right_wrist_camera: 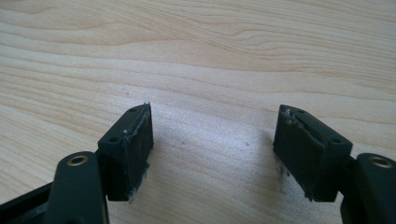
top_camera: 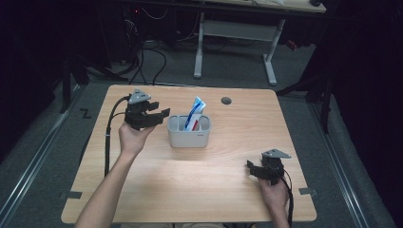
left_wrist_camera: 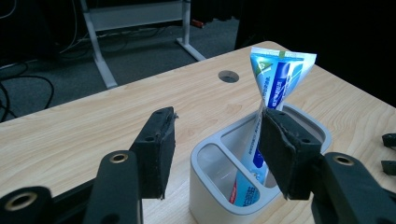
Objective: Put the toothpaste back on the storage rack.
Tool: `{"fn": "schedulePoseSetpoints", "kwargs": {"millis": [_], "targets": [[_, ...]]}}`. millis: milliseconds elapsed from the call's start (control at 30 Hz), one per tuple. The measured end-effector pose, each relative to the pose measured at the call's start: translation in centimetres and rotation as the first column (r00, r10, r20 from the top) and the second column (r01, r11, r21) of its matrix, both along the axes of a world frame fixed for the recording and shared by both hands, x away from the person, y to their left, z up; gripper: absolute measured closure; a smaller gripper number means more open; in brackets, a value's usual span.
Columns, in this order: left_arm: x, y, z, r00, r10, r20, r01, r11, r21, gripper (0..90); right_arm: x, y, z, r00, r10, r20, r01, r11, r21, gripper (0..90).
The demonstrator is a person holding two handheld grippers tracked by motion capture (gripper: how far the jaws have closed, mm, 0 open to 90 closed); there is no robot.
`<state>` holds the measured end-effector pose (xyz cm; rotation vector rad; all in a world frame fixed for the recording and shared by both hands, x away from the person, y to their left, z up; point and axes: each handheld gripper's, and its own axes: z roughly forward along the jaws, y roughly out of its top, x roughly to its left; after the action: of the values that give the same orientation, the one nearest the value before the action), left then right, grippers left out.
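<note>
Right gripper (top_camera: 254,167) agape — toothpaste (top_camera: 194,113) upright in holder (top_camera: 188,137)

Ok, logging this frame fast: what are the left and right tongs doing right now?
Left tongs: open, holding nothing, beside the white plastic two-compartment holder.
Right tongs: open, holding nothing, low over the light wooden table.

A white holder (left_wrist_camera: 205,186) with two compartments stands upright on the counter (top_camera: 199,180), just ahead of my left gripper (left_wrist_camera: 215,144). A blue-and-white tube (left_wrist_camera: 275,79) stands in its larger compartment, crimped end up, leaning a little. Both lie well apart from my right gripper (top_camera: 254,169), off to its left.
</note>
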<state>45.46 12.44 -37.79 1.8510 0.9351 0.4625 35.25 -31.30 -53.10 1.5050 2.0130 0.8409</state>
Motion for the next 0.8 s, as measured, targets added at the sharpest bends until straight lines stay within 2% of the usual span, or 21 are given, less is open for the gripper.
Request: {"fn": "schedulePoseSetpoints", "kwargs": {"millis": [167, 300, 600, 800], "targets": [[0.0, 0.5, -0.1, 0.9998, 0.017, 0.005, -0.017, 0.9998, 0.007, 46.2, 0.0, 0.0, 0.0, 1.0000, 0.000, 0.000, 0.000, 1.0000, 0.001, 28.4], [0.2, 1.0, -0.4, 0.9995, 0.030, -0.006, -0.030, 0.9995, -0.004, 46.0, 0.0, 0.0, 0.0, 1.0000, 0.000, 0.000, 0.000, 1.0000, -0.001, 28.4], [-0.4, 1.8, -0.3, 0.9991, 0.042, 0.007, -0.042, 0.9991, -0.008, 46.1, 0.0, 0.0, 0.0, 1.0000, 0.000, 0.000, 0.000, 1.0000, -0.001, 28.4], [-0.6, 2.8, -0.6, 0.9980, 0.062, 0.002, -0.062, 0.9980, -0.010, 46.1, 0.0, 0.0, 0.0, 1.0000, -0.001, 0.000, 0.001, 1.0000, -0.001, 28.4]]}}
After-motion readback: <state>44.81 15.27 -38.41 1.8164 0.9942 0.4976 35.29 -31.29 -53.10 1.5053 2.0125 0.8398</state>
